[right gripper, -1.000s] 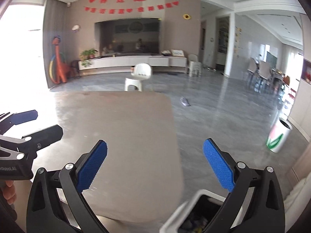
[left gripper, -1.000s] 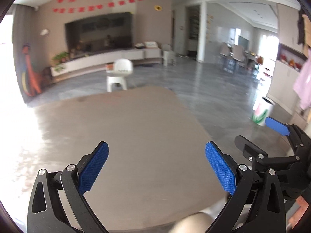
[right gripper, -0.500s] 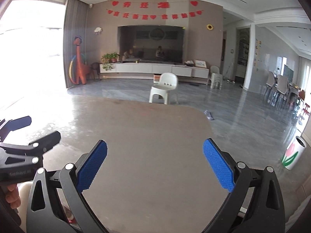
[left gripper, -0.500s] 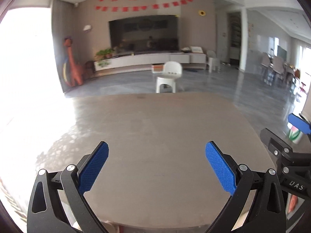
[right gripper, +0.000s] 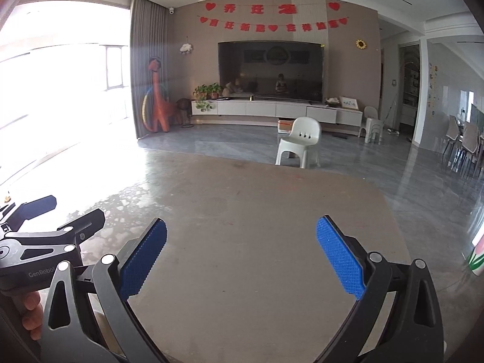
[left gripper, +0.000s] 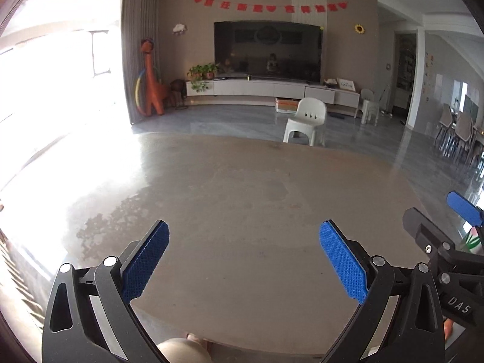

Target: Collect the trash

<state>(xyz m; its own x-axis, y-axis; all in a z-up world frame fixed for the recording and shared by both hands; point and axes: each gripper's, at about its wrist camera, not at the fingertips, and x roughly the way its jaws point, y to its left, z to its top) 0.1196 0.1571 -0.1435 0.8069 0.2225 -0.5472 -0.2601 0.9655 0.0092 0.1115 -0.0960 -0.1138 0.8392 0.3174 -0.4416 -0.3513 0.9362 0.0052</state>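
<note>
We hold the left gripper [left gripper: 243,257] and the right gripper [right gripper: 241,254] side by side above the near edge of the brown worktop [left gripper: 257,187], both with jaws released wide and nothing between the blue pads. We see no trash on the worktop in either view. Beyond its far edge stands a white chair [right gripper: 299,142], and a flower-painted bin [right gripper: 476,257] sits on the floor off the right edge.

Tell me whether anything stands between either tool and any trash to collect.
No trash shows in either view, so no blockage can be judged. The left tool and right tool are both open and empty above the table, and nothing visible lies on it ahead of them.
</note>
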